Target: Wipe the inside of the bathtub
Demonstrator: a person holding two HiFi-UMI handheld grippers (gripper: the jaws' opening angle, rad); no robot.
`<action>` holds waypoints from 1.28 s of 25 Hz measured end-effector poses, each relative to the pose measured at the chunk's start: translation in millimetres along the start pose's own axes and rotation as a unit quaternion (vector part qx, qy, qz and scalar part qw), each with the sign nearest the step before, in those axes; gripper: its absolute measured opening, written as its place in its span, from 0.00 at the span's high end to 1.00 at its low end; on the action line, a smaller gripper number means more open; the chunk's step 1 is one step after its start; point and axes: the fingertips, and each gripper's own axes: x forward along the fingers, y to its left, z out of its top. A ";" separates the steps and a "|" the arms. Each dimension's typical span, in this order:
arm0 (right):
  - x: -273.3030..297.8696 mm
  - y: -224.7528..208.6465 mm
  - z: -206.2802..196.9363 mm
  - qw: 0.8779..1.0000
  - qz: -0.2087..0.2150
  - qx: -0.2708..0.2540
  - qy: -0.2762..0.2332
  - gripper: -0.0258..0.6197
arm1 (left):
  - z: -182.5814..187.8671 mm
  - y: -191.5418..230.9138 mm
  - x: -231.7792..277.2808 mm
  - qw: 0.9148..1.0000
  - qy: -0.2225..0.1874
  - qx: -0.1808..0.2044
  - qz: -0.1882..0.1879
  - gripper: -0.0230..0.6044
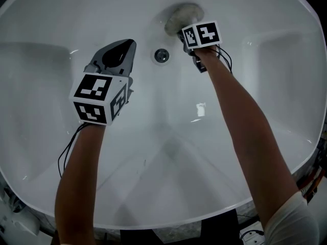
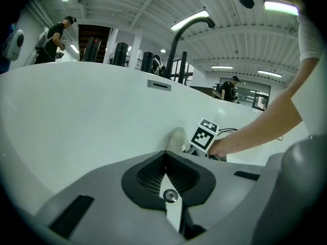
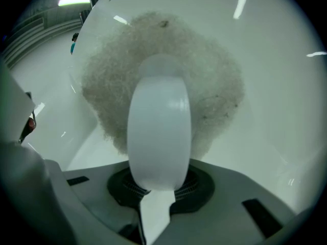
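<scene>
In the white bathtub (image 1: 41, 152), the right gripper (image 1: 184, 36) clamps a scrubber (image 1: 179, 15) by its handle (image 3: 159, 131), fuzzy pad (image 3: 204, 70) against the wall; the left gripper (image 1: 120, 50) hovers, jaws together, empty.

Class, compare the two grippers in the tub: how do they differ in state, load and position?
The left gripper is shut on nothing; the right gripper is shut on the handle of a scrubber. The left gripper stands off from the tub wall; the right gripper presses the scrubber pad against it, past the drain. Both carry marker cubes and point at the same wall.
</scene>
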 end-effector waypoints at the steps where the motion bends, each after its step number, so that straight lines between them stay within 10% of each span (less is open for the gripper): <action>1: -2.6 -1.2 -0.3 1.000 -0.002 0.002 -0.001 0.81 | 1.6 -1.6 -1.1 1.000 -0.001 0.001 -0.002 0.95; 14: -46.1 -129.3 -42.9 0.999 -0.023 0.024 -0.003 0.81 | 18.3 -100.1 71.7 0.999 0.013 0.029 -0.029 0.95; 32: -66.7 -177.9 -55.4 0.996 -0.070 0.052 -0.003 0.81 | 11.3 -102.2 64.8 0.998 0.016 0.030 -0.052 0.95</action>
